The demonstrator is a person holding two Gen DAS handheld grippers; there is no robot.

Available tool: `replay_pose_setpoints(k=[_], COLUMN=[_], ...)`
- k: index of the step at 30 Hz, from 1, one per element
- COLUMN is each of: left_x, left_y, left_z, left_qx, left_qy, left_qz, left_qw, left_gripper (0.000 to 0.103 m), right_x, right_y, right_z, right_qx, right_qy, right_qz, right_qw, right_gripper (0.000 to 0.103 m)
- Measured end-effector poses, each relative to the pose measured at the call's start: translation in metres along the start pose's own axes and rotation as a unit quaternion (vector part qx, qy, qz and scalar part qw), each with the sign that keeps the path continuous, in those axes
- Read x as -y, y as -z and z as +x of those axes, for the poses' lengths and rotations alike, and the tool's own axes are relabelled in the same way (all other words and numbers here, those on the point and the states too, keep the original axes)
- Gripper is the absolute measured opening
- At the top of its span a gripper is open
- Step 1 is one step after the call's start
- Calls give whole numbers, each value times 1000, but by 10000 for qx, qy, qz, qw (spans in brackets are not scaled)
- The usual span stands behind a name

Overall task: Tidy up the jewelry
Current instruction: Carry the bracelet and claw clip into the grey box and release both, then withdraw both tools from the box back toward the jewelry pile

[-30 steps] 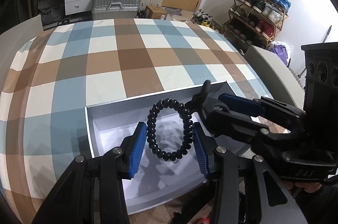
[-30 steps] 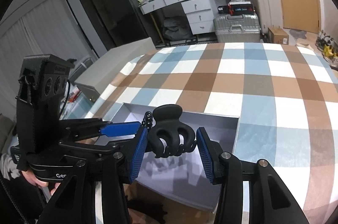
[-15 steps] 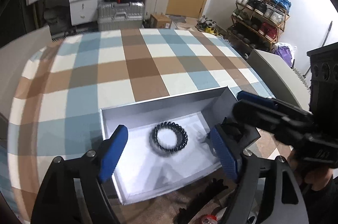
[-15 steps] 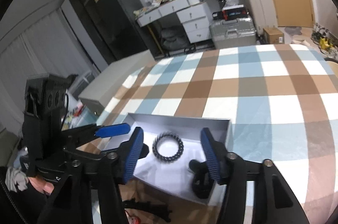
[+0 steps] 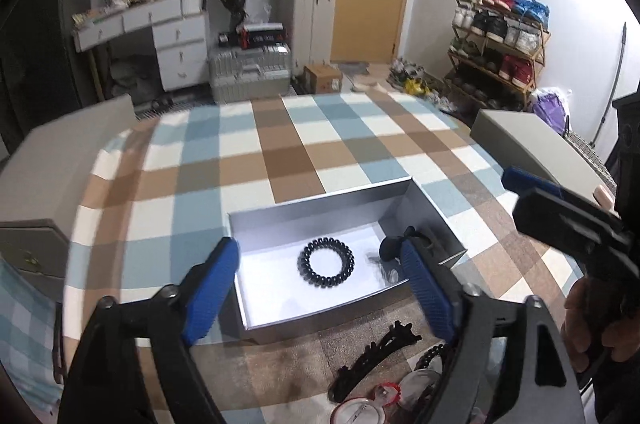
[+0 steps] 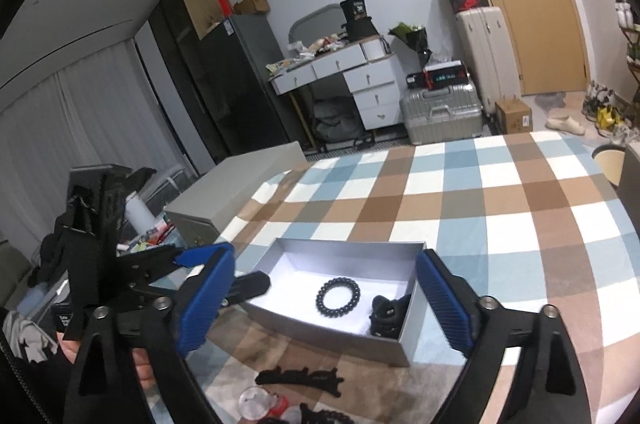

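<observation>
Bracelet flat in box, left gripper, right gripper both empty, jaws opening

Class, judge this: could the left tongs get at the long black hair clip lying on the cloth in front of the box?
Probably yes: the long black hair clip lies uncovered just below the opening, empty left tongs.

Ahead of the left gripper, blue-padded on black arms, a silver-grey box with white floor holds a black coil bracelet. The black clip beside it is probably a hair claw. Tablecloth beyond: brown, blue and white checks.
</observation>
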State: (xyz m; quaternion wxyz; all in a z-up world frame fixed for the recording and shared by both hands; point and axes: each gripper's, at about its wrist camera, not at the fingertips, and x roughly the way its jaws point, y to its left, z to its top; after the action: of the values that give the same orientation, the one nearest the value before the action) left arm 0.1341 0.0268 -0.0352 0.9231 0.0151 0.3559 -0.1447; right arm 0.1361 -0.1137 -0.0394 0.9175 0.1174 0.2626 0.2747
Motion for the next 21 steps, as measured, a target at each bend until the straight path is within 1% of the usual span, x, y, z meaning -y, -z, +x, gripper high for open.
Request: replay_pose_setpoints(k=[1, 4, 8, 9, 10, 11, 13, 16, 19, 21], left_x=[1, 4, 7, 7, 6, 6, 6, 8, 9, 8], left_y=[1, 5, 9, 11, 12, 15, 19, 25, 36, 46], left_z=[-5, -14, -21, -23, -25, -30, -39, -49, -58, -62], left_qx=[121, 338, 438, 452, 499, 584, 769, 896, 929, 950], left_qy=[-110, -327, -483, -545, -672, -740, -882, -928, -906, -992], left_qz=[-38, -92, -206, -256, -348, -404, -480, -519, -610, -691], left_qw=[9999, 9989, 9977, 9972, 9959, 9947, 9920, 9903, 9897, 9881], left_gripper=[91, 91, 92, 94, 100, 102, 102, 102, 102, 102], right_x=[0, -4, -13, -15, -18, -20, -21, -23, -28, -30], right_y=[1, 6, 12, 12, 14, 16, 19, 25, 35, 43], right_z=[-4, -17, -35, -38, -43, -47, -55, -60, -63, -65], right_qx=[39, 223, 476, 515, 586, 639, 692, 617, 477, 399], right_qy=[9, 2, 102, 145, 204, 212, 233, 275, 462, 521], right_qz=[5, -33, -292, -353, -416, -433, -431, -443, -545, -605], right_qw=[10000, 9997, 9984, 9979, 9972, 9968, 9964, 9967, 9963, 9960], right_gripper=[103, 103, 103, 103, 103, 103, 103, 103, 103, 103])
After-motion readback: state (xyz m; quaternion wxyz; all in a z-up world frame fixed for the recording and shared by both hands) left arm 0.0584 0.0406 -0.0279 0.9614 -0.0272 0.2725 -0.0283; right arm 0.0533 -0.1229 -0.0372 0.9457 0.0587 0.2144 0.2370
